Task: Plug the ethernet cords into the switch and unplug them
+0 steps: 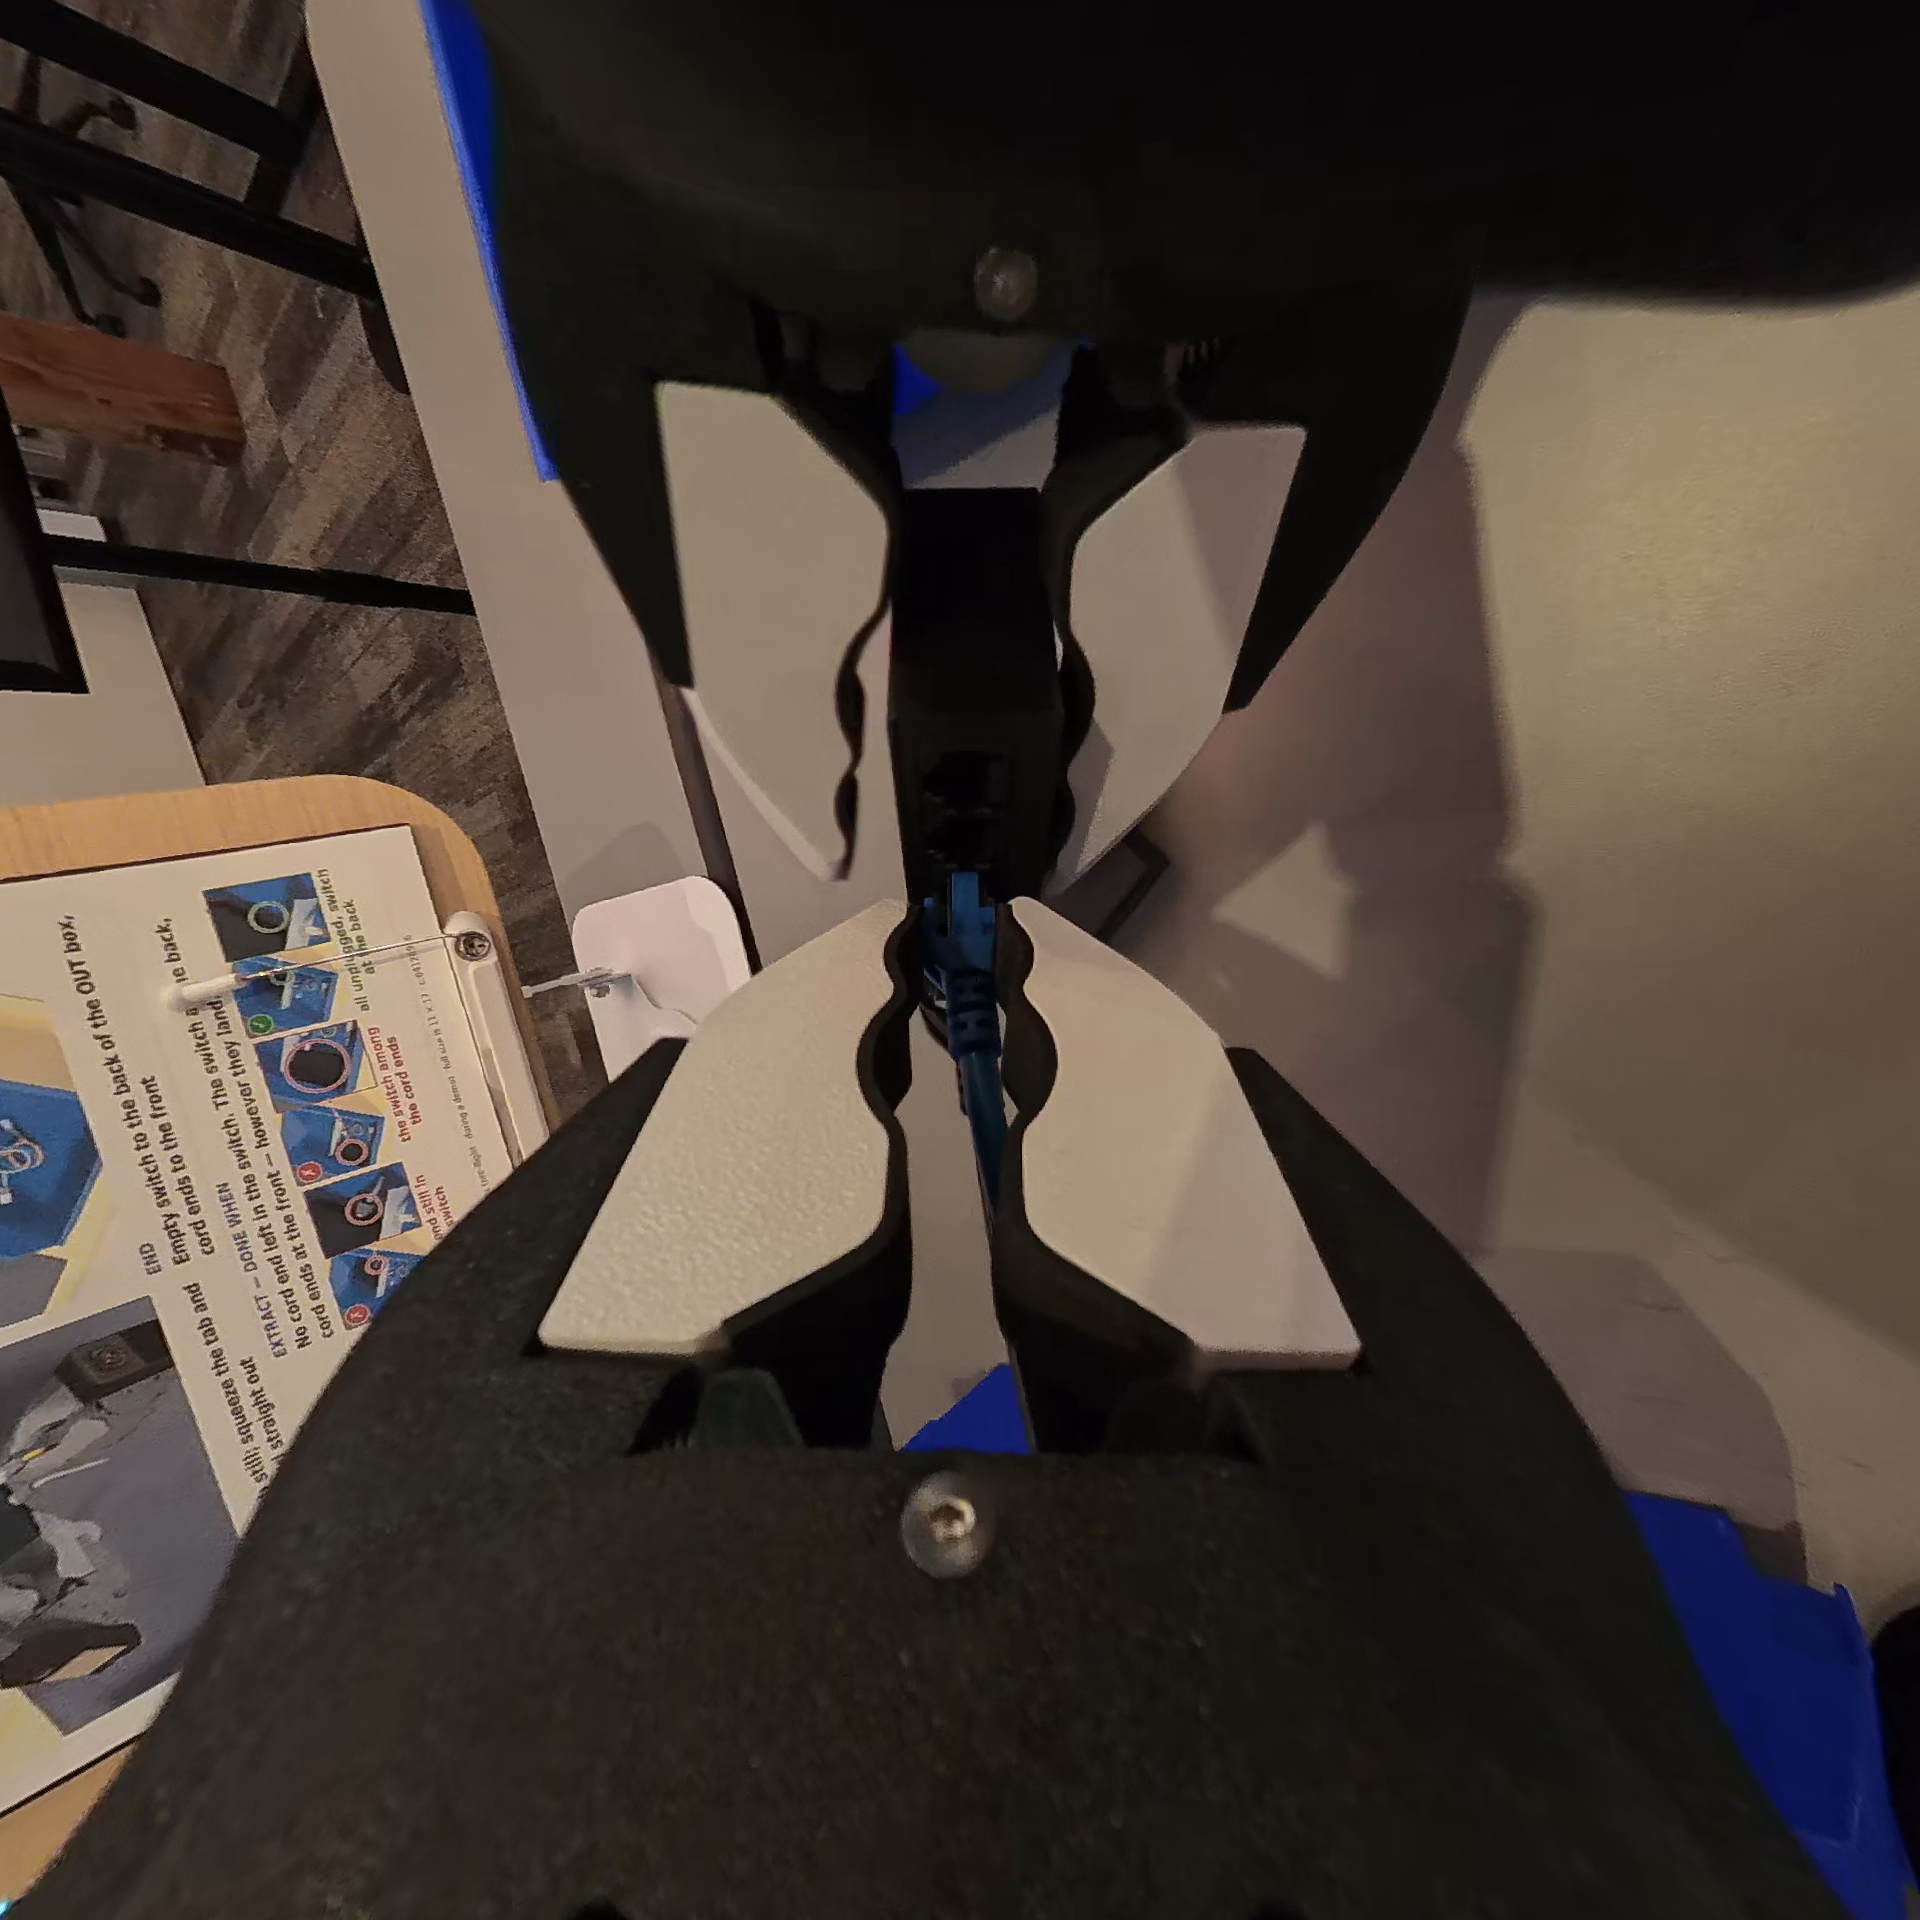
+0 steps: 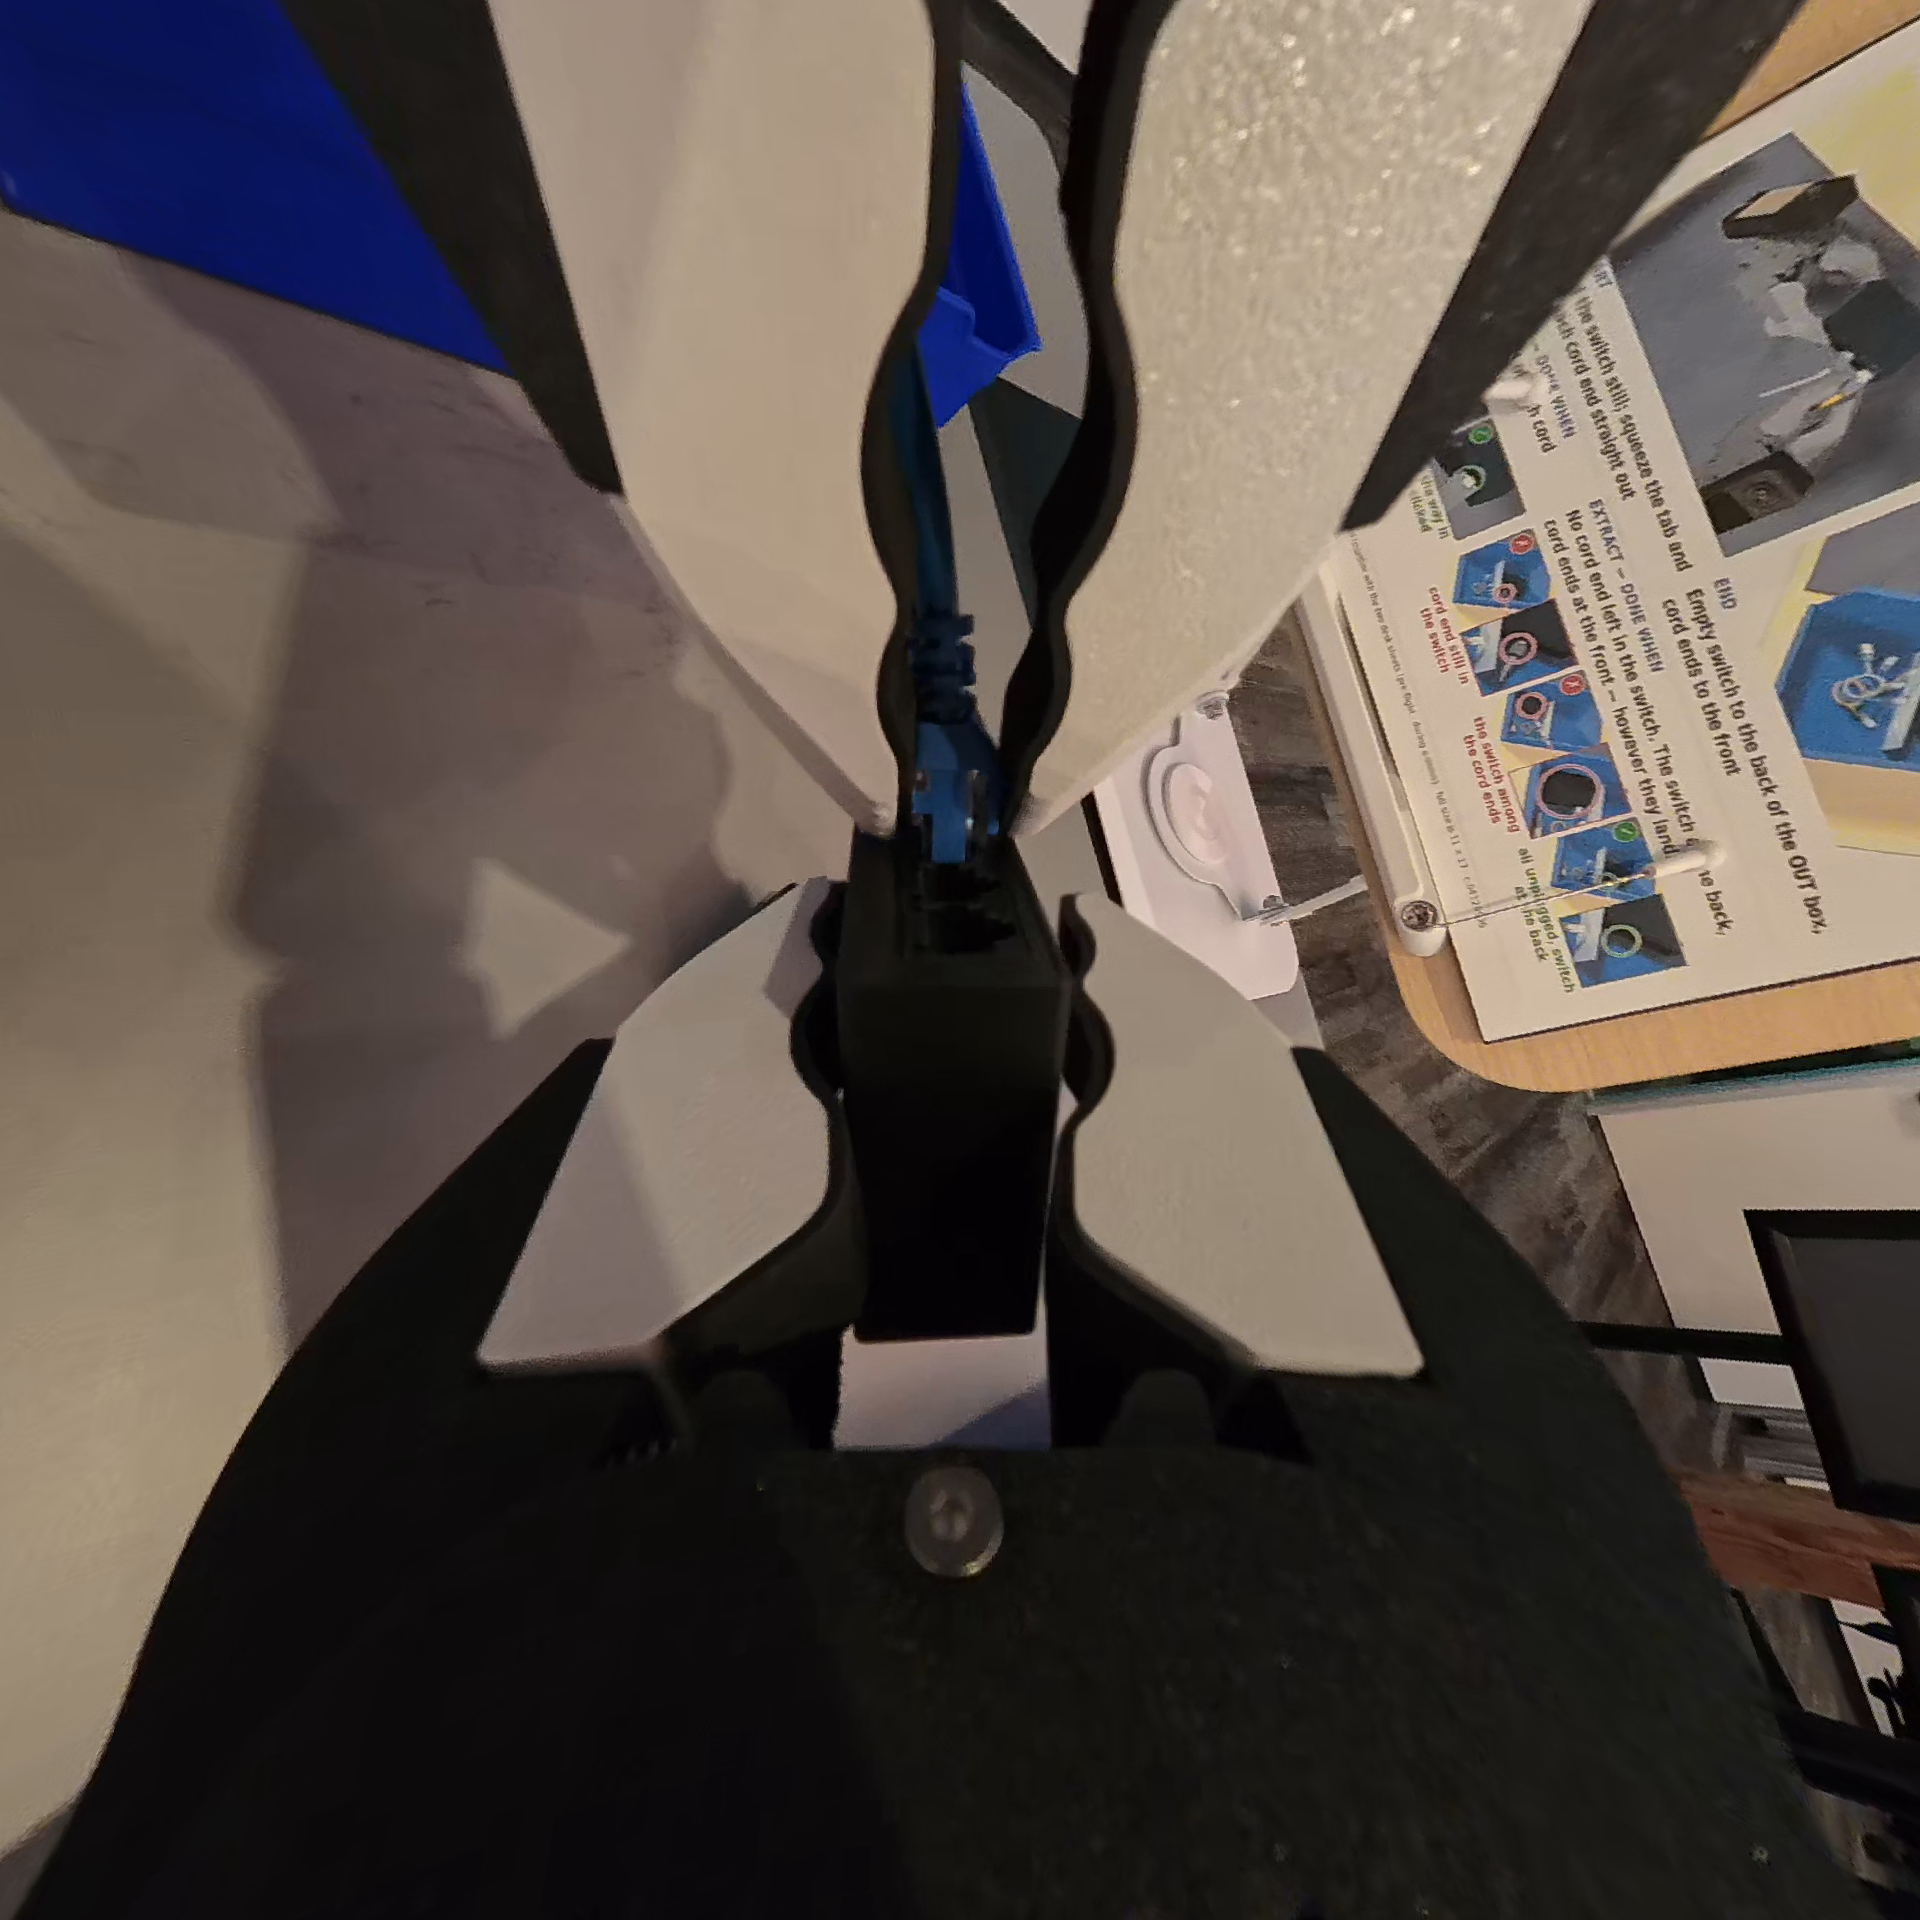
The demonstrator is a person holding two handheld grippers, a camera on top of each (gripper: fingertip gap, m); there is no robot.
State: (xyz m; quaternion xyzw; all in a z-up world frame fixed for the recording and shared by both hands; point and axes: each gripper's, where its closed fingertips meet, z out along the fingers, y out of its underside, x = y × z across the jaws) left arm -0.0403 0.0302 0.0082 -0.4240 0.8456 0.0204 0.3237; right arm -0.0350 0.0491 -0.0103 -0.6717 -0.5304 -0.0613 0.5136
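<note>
A: Stage of task? Blue ethernet cord (image 1: 966, 1023) plug at the mouth of an end port of the black switch (image 2: 951, 1122), both raised above the pale tabletop (image 1: 1662, 727); seated or not, cannot tell. Two neighbouring ports empty; other cords, none in view

B: Tools? Left tool (image 1: 961, 925) clenched narrowly on the cord's plug boot, pads pressing both sides. Right tool (image 2: 945, 935) wider, clamped on the switch body, facing the left tool tip to tip

Printed writing in black, red and green covers the instruction sheet (image 1: 208, 1195) on the wooden board (image 2: 1538, 1049), beside small photos.
</note>
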